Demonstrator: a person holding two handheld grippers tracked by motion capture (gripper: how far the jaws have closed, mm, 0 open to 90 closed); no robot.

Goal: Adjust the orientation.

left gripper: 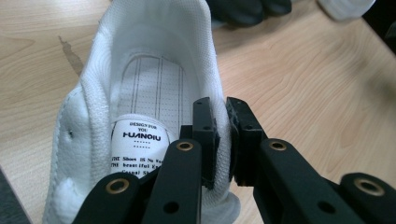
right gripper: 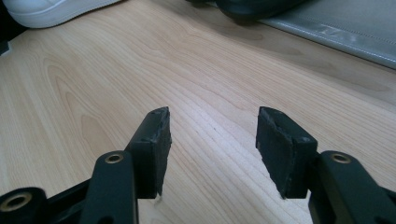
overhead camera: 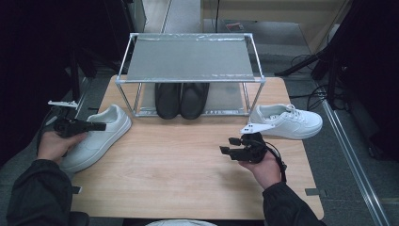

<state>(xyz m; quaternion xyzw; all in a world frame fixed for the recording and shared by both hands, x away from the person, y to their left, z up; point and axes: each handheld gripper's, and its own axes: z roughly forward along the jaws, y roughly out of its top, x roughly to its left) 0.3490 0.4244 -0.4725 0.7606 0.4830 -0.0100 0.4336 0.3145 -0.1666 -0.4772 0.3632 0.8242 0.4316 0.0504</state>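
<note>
Sneaker (left gripper: 154,88) at the table's (overhead camera: 188,155) left edge, pinched tight at the collar by the left gripper (left gripper: 222,135), one jaw inside, one outside. Right gripper (right gripper: 212,149) wide apart, empty, hovering low over bare wood. Second white sneaker (overhead camera: 287,121) far right; black shoes (overhead camera: 182,100) under the rack (overhead camera: 190,59).

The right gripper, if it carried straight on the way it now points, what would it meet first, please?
Probably the white sneaker held by the left gripper; the right gripper points left across bare table, though depth is uncertain.
</note>
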